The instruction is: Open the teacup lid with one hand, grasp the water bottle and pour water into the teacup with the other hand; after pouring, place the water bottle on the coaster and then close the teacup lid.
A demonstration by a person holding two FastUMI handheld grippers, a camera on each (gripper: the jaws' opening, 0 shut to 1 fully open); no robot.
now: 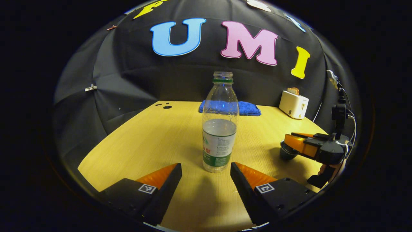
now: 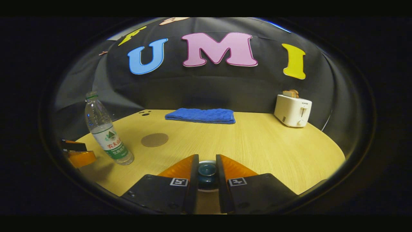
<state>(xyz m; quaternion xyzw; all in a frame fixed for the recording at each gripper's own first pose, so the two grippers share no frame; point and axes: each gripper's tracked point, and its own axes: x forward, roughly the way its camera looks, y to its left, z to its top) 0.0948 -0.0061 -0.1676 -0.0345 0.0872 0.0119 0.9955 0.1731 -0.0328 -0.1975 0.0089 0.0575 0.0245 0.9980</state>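
1. The left gripper (image 1: 206, 180) is hovering with its fingers spread wide, and the water bottle (image 1: 220, 129) is standing upright on the table (image 1: 145, 141) just ahead of it, centred on the gap but not yet between the fingers.
2. The bottle has no cap on and is roughly half full, so pouring looks not yet done.
3. The right gripper (image 2: 207, 174) is pinching the knob of the teacup lid (image 2: 207, 169) between its two fingers; the teacup itself is hidden below, so I cannot tell whether the lid is lifted yet.
4. The coaster (image 2: 154, 140) is lying bare on the table, ahead and to the left of the right gripper, near the bottle.
5. A blue cloth (image 2: 200, 115) and a toaster (image 2: 292, 110) are sitting far ahead by the wall.
6. Judging from this, the task is at its start: grasping the bottle, pouring, setting it on the coaster and closing the lid all remain.
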